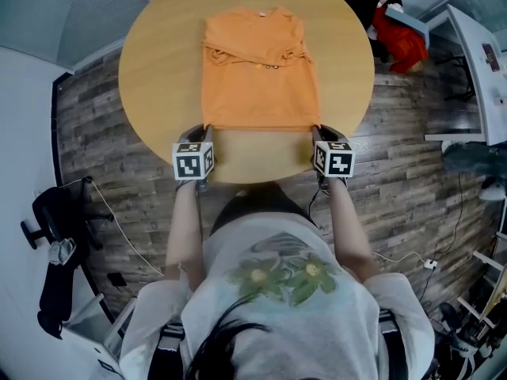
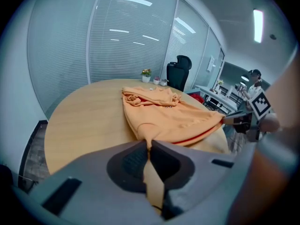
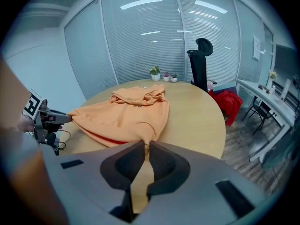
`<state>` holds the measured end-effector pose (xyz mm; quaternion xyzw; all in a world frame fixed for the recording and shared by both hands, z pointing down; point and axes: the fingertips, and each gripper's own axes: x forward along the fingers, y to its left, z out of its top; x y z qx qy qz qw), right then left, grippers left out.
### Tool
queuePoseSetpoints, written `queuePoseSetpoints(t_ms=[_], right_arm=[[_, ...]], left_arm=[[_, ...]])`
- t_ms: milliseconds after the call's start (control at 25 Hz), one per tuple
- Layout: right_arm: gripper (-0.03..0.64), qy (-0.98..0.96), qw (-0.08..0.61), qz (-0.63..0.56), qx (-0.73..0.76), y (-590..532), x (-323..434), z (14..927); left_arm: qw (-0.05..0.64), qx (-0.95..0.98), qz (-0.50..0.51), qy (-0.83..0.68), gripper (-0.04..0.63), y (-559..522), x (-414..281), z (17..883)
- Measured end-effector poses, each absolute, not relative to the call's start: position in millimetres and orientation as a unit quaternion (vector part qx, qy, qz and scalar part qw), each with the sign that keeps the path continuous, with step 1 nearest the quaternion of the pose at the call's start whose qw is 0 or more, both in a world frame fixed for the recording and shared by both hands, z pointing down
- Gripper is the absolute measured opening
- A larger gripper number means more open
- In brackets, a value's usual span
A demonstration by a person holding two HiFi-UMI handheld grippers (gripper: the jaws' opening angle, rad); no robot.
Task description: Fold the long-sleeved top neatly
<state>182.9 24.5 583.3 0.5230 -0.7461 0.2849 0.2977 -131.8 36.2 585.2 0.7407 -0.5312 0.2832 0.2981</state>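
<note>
- Overhead, in the head view, the orange long-sleeved top (image 1: 260,77) lies flat at the middle of the round table (image 1: 158,62), with its sleeves bunched across the far half. Both forearms (image 1: 184,228) reach straight forward, side by side, to the table's near edge. The left gripper (image 1: 207,128) is at the top's near left corner and the right gripper (image 1: 316,130) at its near right corner.
- Next, the left gripper view: the left gripper (image 2: 149,143) is clenched on a pinch of the top (image 2: 168,118), and cloth trails back between the jaws. The near hem hangs just above the table (image 2: 79,121), stretched across to the right gripper (image 2: 229,120).
- Lastly, the right gripper view: the right gripper (image 3: 146,144) likewise grasps the top (image 3: 126,116) at its corner, angled down toward the table (image 3: 192,111). The left gripper (image 3: 65,117) holds the opposite corner.
</note>
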Motion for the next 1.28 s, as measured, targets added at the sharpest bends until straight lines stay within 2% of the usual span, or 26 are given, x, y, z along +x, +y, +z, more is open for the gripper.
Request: queuePoseSetpoints(t_ms=[720,1280], right_arm=[[0.043,-0.751,0.241,0.293,0.541,140.4,173.6,535.7],[0.043,-0.759,0.178,0.281,0.56,113.4,175.4,493.2]], left_arm=[[0.31,0.758,0.225,-0.528,0.02,157.8,-143.5,545.1],[0.34,0.761,0.139,-0.535,0.02,128.9,-149.4,506.3]])
